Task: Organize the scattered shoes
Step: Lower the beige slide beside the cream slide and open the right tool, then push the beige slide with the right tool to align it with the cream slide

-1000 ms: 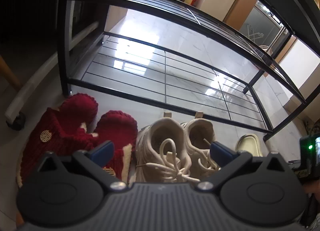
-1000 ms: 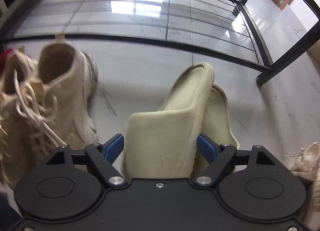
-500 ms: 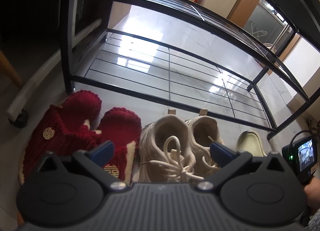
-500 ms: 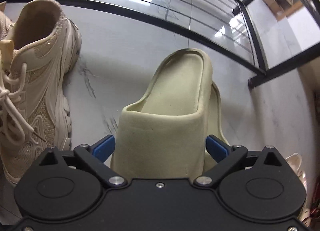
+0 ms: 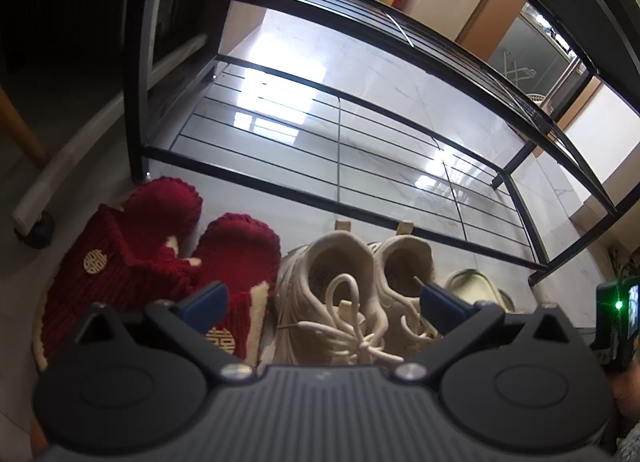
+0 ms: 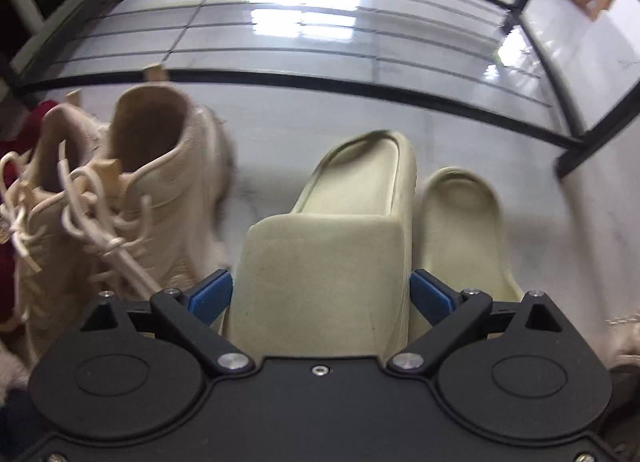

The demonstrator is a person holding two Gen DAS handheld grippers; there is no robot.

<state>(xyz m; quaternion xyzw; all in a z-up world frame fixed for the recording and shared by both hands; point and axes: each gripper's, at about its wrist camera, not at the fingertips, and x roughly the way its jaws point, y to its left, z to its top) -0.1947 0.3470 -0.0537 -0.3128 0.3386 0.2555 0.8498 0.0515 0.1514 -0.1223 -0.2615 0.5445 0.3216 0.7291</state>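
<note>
Right wrist: R gripper [image 6: 321,294] pinches slide [image 6: 328,262] — 2nd slide [image 6: 464,222] now beside, prob. touching.

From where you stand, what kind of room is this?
Probably a home entryway: a black metal shoe rack on a glossy white marble-tile floor, with red knitted slippers and beige lace-up sneakers lined before it.

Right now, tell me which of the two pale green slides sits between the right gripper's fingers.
The left slide, nearer the beige sneakers; the right gripper straddles its strap. The other slide lies free to its right.

Gold 囍 emblems on red slippers [image 5: 132,262] (both)
</note>
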